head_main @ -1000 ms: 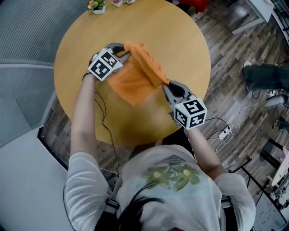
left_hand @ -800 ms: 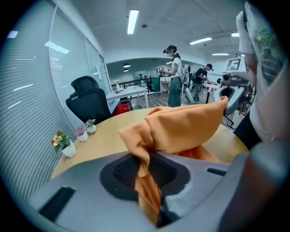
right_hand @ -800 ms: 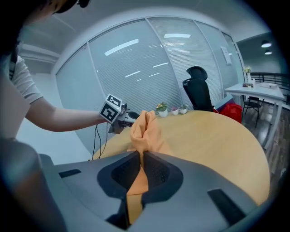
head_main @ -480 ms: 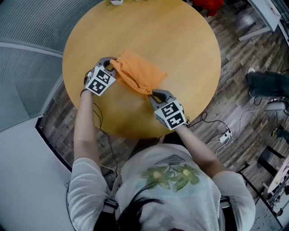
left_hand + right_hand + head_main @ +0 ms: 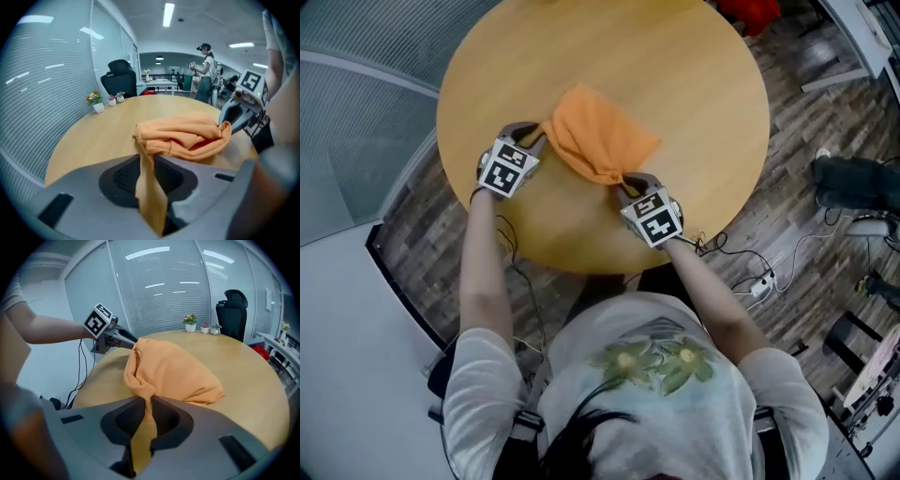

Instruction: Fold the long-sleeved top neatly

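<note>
Where it's at: the orange long-sleeved fabric top (image 5: 605, 136) is lying bunched on the round wooden bench (image 5: 703, 84), towards the person's side.
Left gripper (image 5: 540, 132): jaws are opening, with a strip of cloth hanging between them.
Right gripper (image 5: 622, 180): jaws are narrow and pinching a corner tight.
Risk: if the left lets go while the fold's this lumpy, I'm guessing it's slumping crooked.
Views: the left gripper view is showing messy rolled layers, while the head view is just showing a smooth mound.
</note>
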{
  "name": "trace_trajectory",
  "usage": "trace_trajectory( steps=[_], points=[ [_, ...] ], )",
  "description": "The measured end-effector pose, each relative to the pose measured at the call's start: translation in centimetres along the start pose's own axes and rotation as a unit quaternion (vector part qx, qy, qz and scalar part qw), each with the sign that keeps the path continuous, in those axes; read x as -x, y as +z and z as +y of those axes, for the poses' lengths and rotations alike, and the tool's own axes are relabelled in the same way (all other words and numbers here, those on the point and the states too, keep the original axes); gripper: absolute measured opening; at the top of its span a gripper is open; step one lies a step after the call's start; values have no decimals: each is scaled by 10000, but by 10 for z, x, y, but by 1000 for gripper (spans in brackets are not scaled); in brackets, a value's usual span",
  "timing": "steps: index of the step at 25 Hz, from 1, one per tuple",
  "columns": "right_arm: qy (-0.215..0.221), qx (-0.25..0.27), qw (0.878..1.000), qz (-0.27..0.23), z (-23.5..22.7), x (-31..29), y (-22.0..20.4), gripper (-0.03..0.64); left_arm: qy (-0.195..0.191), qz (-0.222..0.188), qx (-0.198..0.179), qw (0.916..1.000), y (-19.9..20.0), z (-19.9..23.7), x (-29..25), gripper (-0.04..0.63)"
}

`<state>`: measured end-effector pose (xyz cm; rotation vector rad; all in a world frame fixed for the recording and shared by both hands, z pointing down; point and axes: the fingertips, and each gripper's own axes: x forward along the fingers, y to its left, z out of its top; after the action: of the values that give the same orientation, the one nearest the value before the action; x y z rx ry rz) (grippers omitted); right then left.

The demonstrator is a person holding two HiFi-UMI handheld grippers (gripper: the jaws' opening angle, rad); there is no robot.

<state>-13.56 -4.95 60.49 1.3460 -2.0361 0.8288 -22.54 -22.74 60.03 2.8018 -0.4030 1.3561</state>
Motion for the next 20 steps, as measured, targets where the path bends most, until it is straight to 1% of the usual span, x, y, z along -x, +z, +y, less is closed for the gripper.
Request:
trace_trajectory(
  steps=[2,3,4,6,7,8,11,13,15,17,18,20],
  points=[
    [53,-99,9999,-22,4,6,3,42,191,-292,443,9984,5,8,19,77],
    [78,-143,9998,-62,5,12,6,51,299,-464,750,9957,9,11,29,77],
    [112,-188,9997,-99,6,17,7,71,370,-647,1127,9908,15,14,37,77],
    [187,-285,9993,-155,6,26,11,131,326,-920,1934,9763,29,11,47,77],
    [202,-325,9991,-190,6,30,14,143,219,-945,2240,9697,33,5,47,77],
    [198,-357,9989,-233,6,34,17,143,92,-890,2430,9659,36,-4,44,77],
    [176,-455,9982,-343,5,41,24,143,-244,-426,2597,9644,29,-35,23,90],
    [163,-521,9976,-427,4,42,29,143,-309,-110,2683,9628,20,-49,8,96],
    [191,-621,9965,-518,3,41,34,143,-148,50,2763,9610,14,-50,-1,95],
    [298,-690,9960,-478,6,33,34,141,53,123,2770,9608,10,-47,-3,84],
    [369,-680,9963,-373,10,25,30,141,103,148,2742,9615,8,-46,-2,61],
    [505,-572,9971,-49,18,8,16,141,107,214,2657,9638,4,-47,0,44]
  ],
)
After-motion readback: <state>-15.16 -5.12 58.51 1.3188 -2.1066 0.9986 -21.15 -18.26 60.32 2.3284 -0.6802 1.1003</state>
